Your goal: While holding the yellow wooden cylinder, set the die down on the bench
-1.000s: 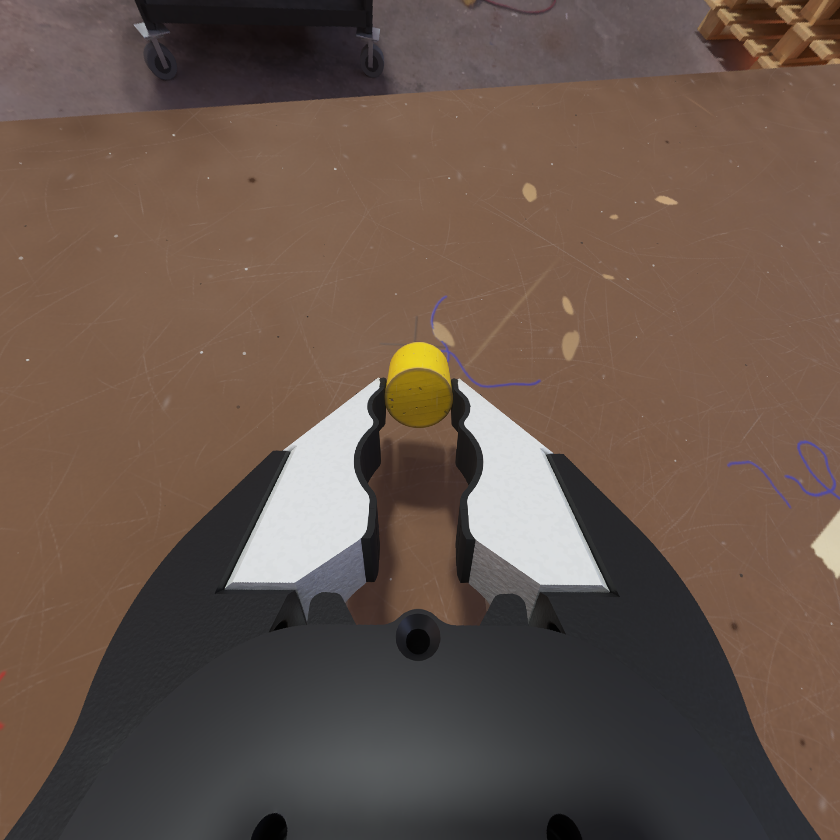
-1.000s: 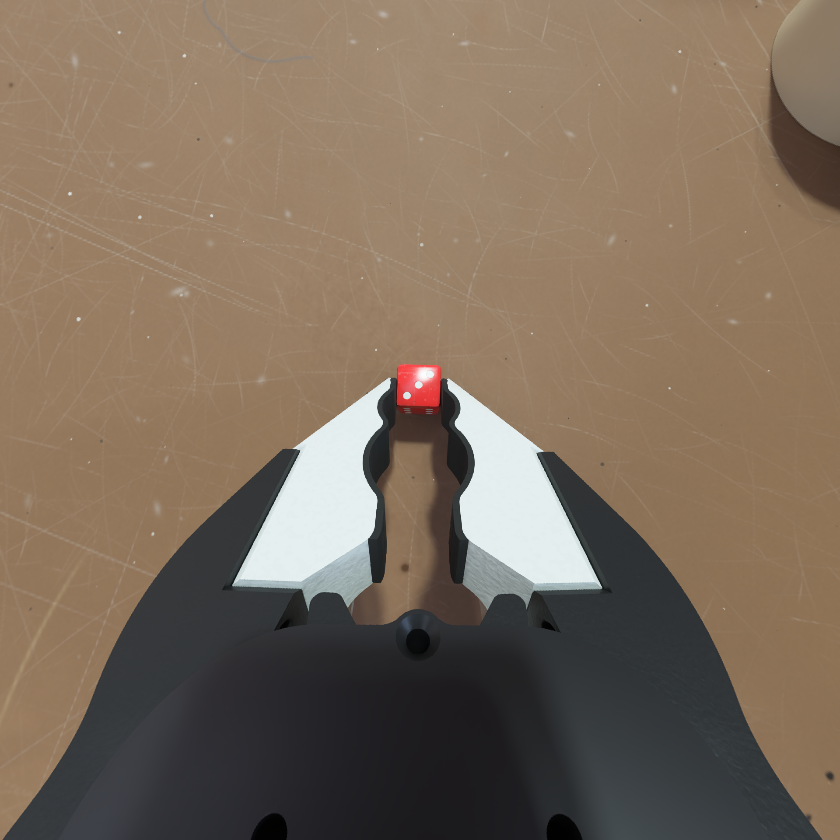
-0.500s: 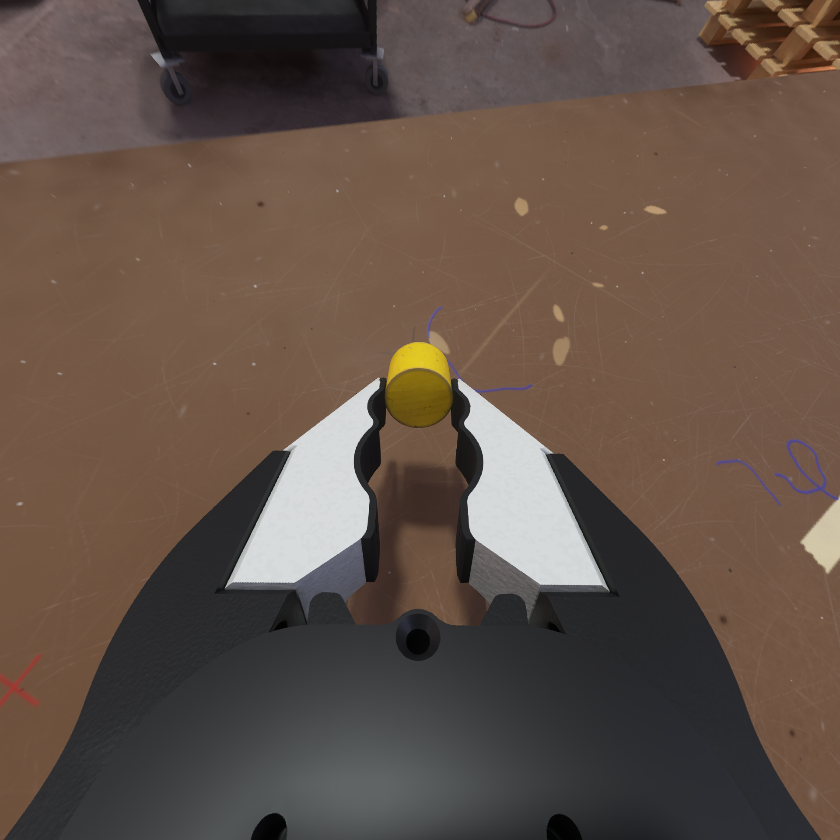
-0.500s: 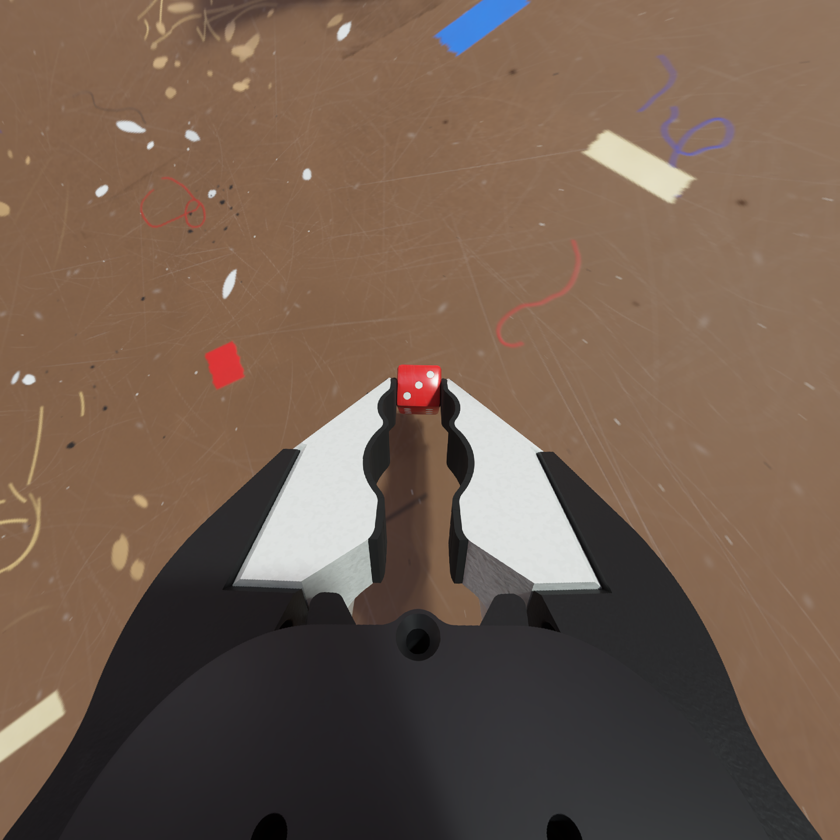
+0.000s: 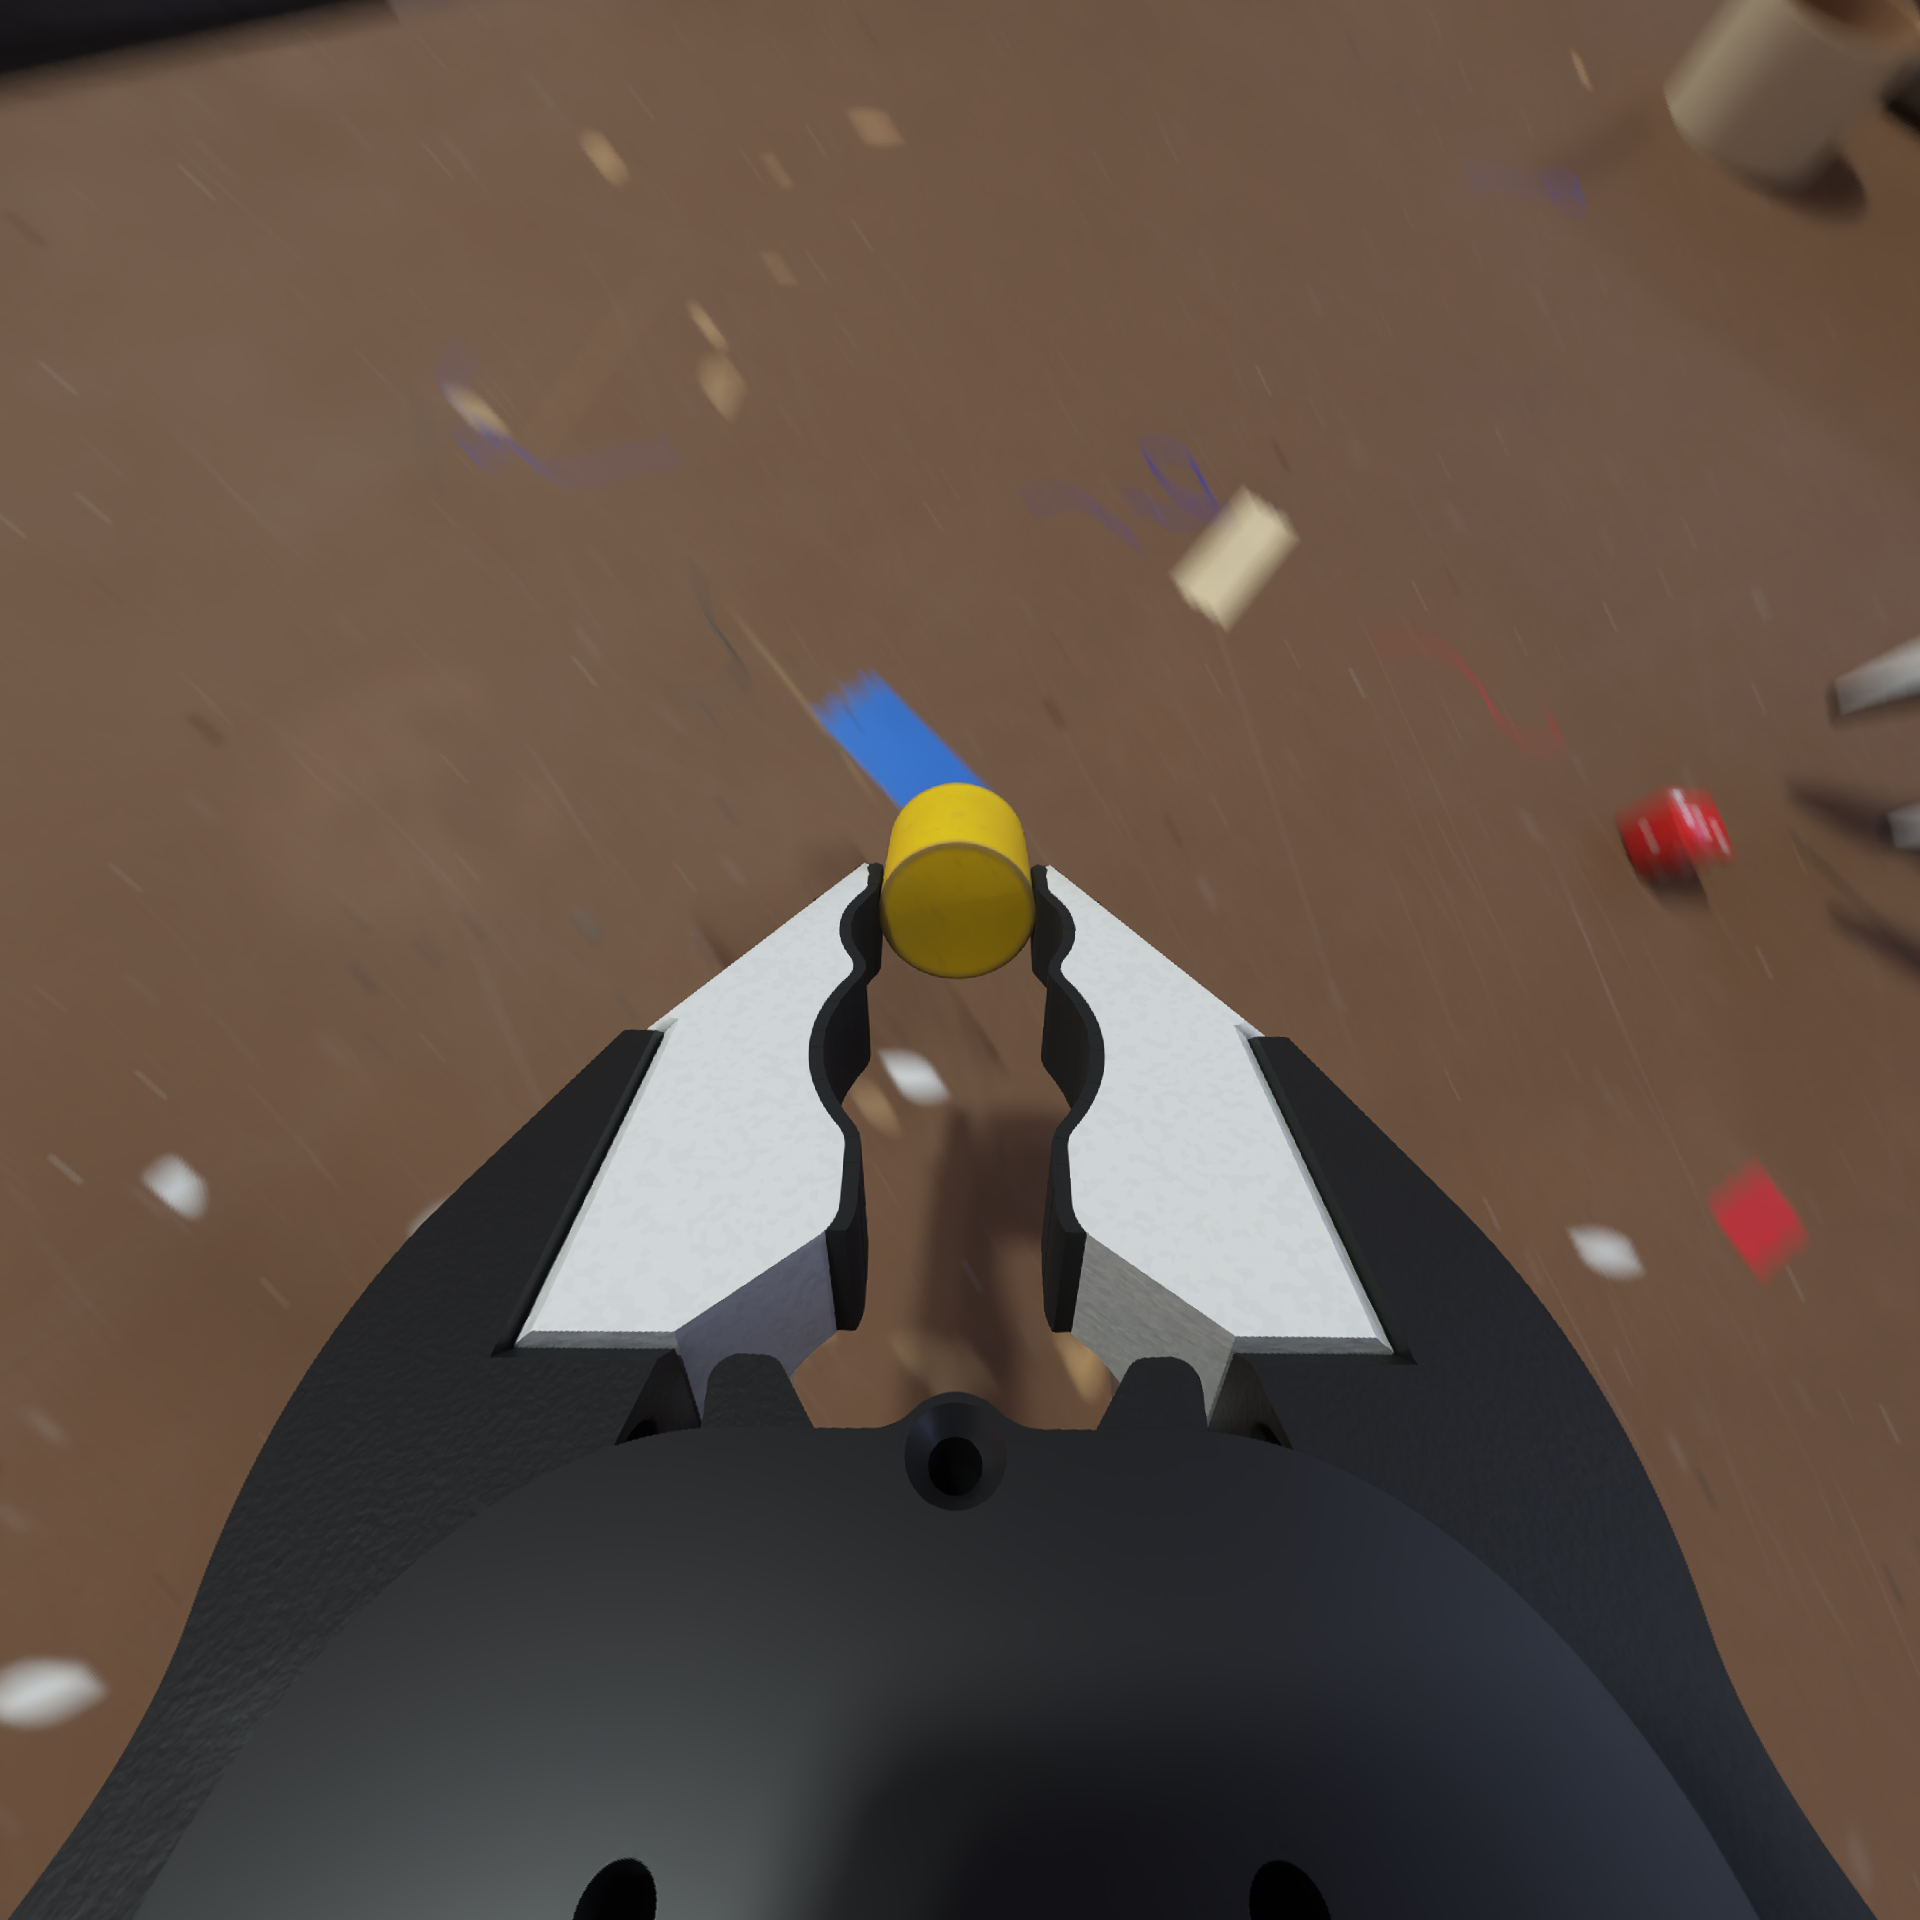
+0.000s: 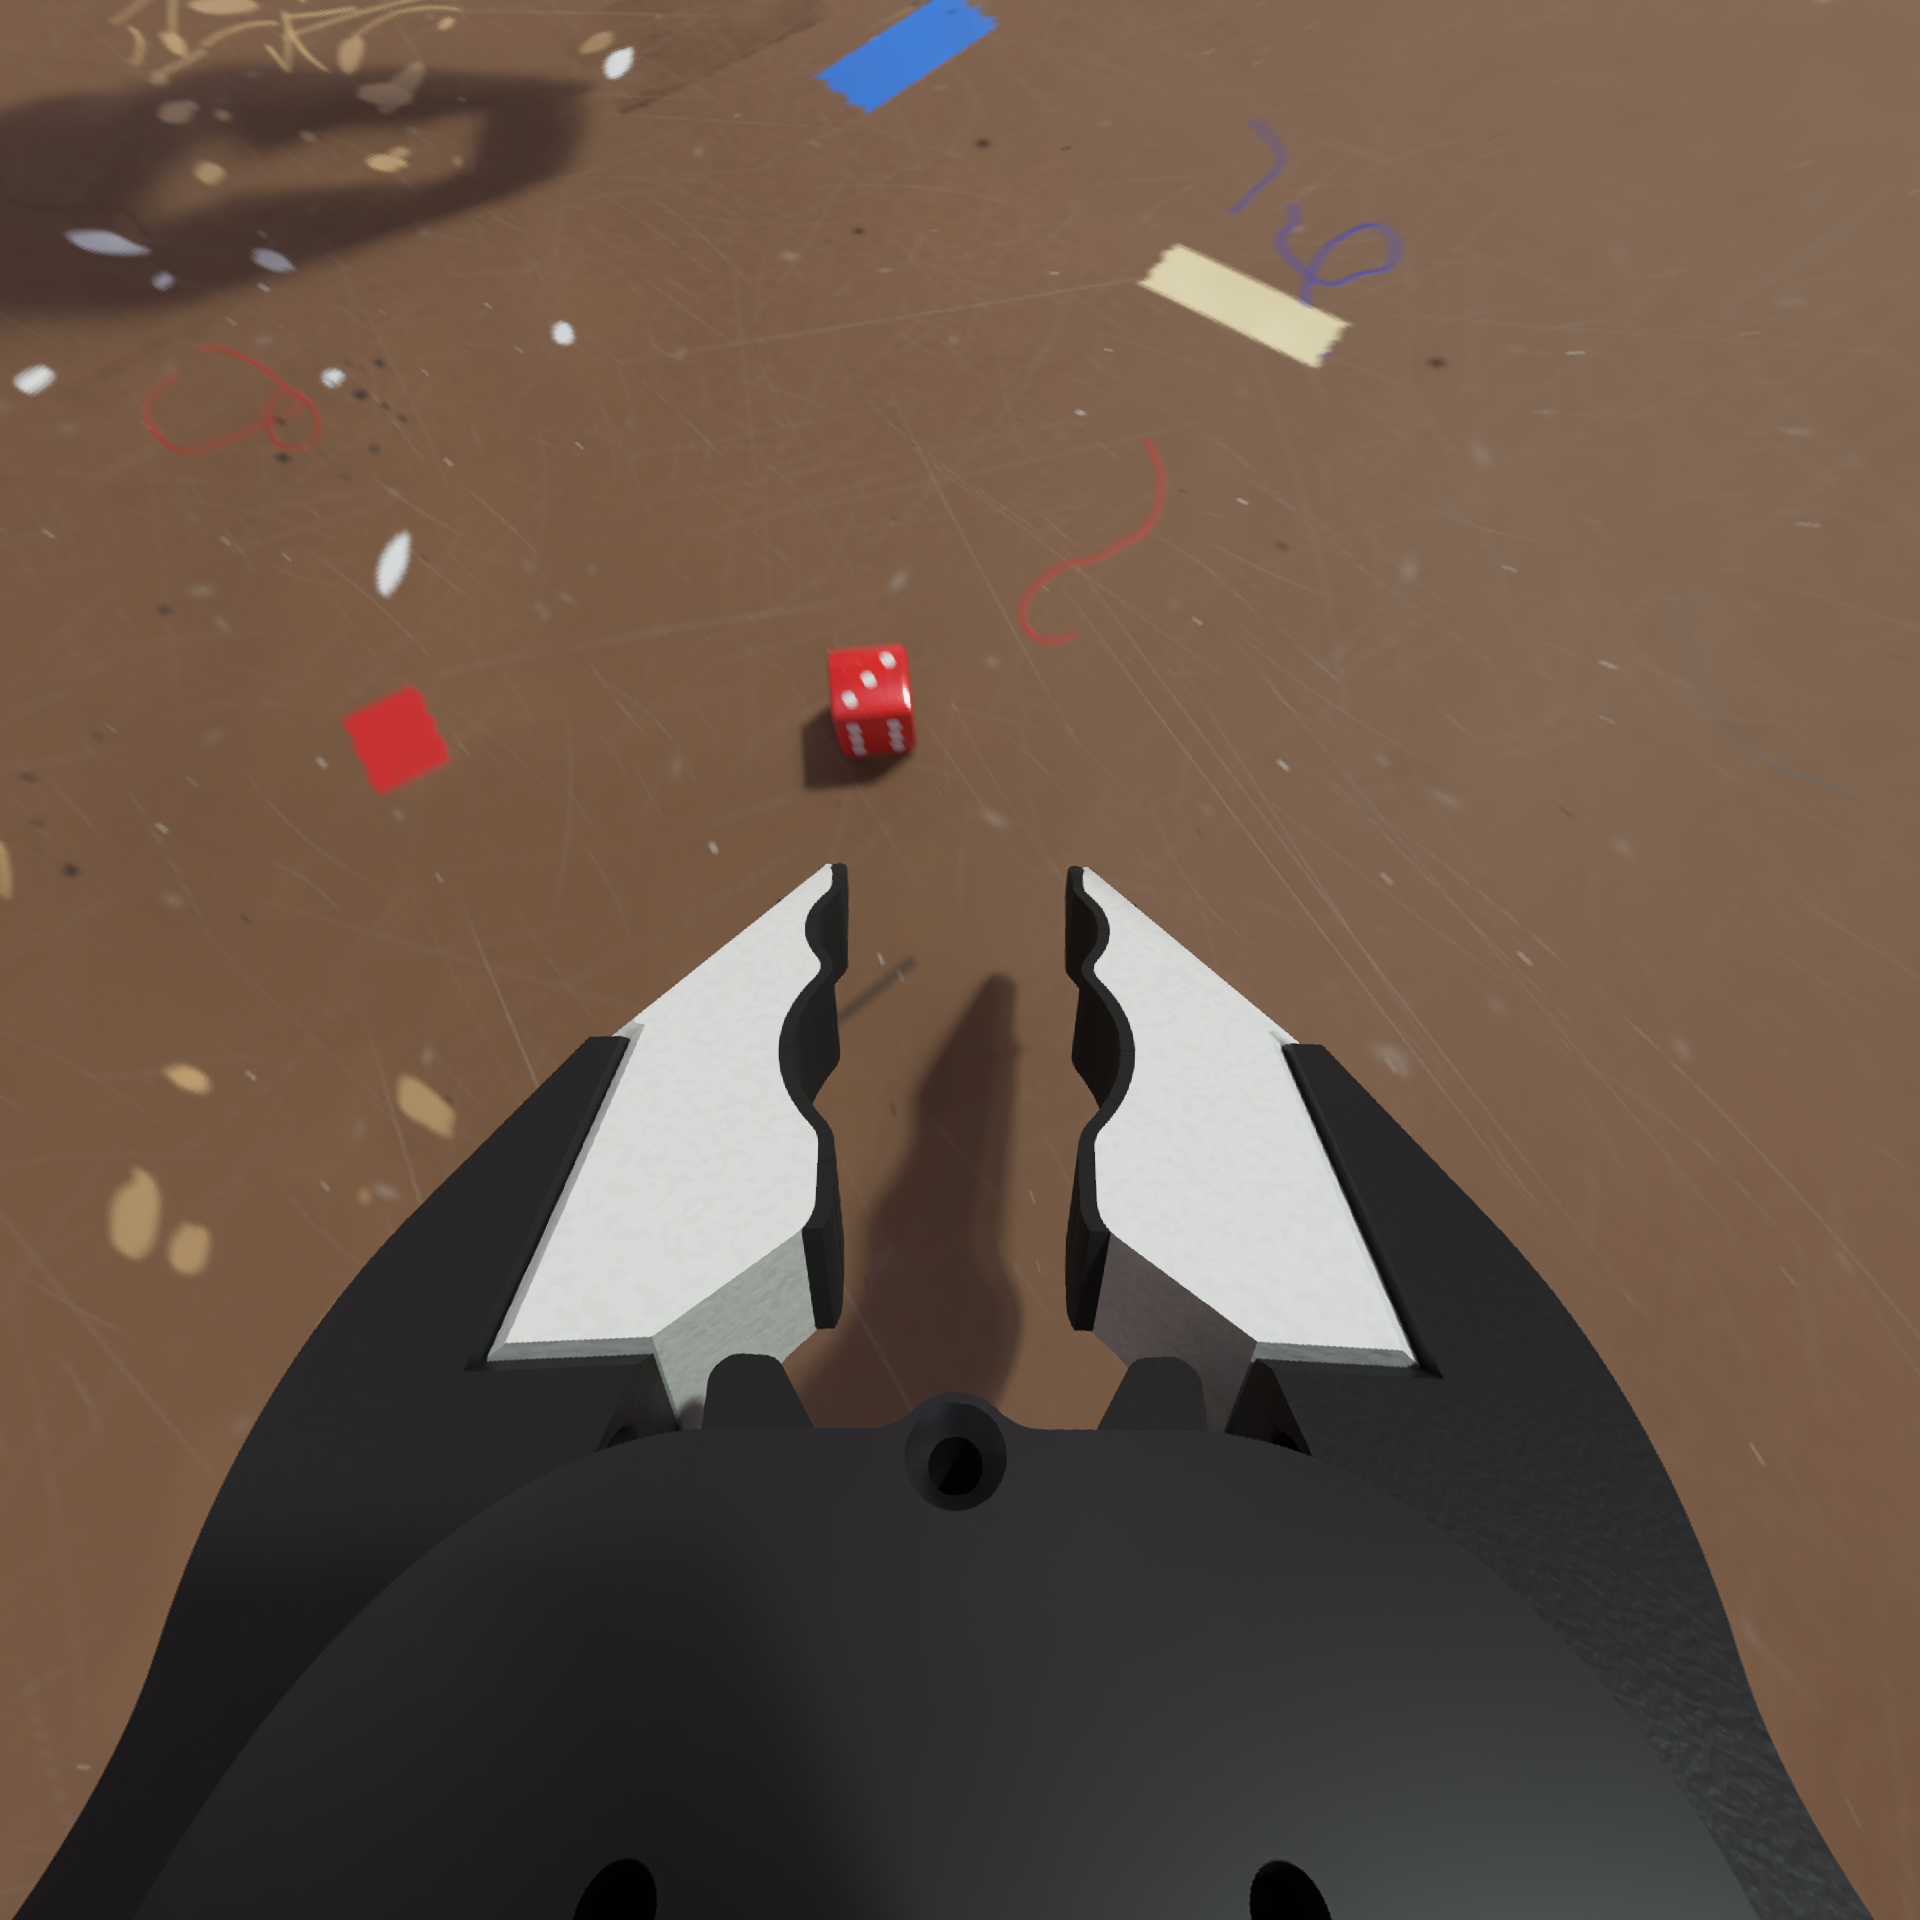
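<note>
My left gripper [image 5: 956, 883] is shut on the yellow wooden cylinder [image 5: 956, 883], which lies between the fingertips with its round end toward the camera, above the brown bench [image 5: 416, 727]. The left wrist view is blurred by motion. The red die [image 6: 871, 699] rests on the bench [image 6: 1455, 831] in the right wrist view, ahead of and slightly left of my right gripper [image 6: 956, 883], which is open and empty. The die also shows as a red blur in the left wrist view [image 5: 1675, 836], far right, next to the other gripper's fingertips [image 5: 1881, 681].
A blue tape strip [image 6: 906, 52], a beige tape strip [image 6: 1242, 303] and a flat red square [image 6: 395, 738] lie on the bench, with pen scribbles and paint flecks. A beige cylindrical object [image 5: 1766, 83] stands at the left view's top right. A gripper shadow [image 6: 260, 177] falls at top left.
My right gripper has opened and let go of the die, which now sits on the bench ahead of the fingertips. My left gripper has swung fast to a new view, still holding the cylinder.
</note>
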You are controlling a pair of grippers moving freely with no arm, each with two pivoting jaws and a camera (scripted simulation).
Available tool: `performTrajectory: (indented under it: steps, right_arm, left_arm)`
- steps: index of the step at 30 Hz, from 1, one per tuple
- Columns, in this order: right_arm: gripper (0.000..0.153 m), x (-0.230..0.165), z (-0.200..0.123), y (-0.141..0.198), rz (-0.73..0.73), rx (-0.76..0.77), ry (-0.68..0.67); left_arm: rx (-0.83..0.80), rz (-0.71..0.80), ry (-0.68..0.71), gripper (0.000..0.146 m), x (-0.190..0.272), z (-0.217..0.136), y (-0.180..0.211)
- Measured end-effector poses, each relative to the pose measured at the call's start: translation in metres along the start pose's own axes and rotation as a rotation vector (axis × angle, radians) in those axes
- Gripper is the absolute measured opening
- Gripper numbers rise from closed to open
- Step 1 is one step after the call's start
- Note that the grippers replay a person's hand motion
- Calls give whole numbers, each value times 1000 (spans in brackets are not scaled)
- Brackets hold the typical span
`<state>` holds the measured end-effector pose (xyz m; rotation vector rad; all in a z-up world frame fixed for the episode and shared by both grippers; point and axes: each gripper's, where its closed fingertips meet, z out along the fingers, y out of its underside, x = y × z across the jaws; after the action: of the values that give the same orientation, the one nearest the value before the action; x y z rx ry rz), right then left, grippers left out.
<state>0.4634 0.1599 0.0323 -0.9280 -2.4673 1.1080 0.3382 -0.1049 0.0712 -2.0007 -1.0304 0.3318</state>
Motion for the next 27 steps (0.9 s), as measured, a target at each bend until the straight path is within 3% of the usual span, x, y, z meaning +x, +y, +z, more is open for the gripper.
performTrajectory:
  steps: [4,13,18,27]
  right_arm:
    - [44,5,-18,9,-88,50,109]
    - [45,-4,-19,12,-208,40,164]
    - [46,-16,-21,32,-75,-60,115]
    - [44,14,-39,-11,-22,233,223]
  left_arm:
    - [-49,-16,69,28,44,-28,66]
    - [-21,31,-81,28,46,-42,84]
    - [52,-36,-123,28,39,-53,83]
    - [-75,126,-304,28,31,-50,95]
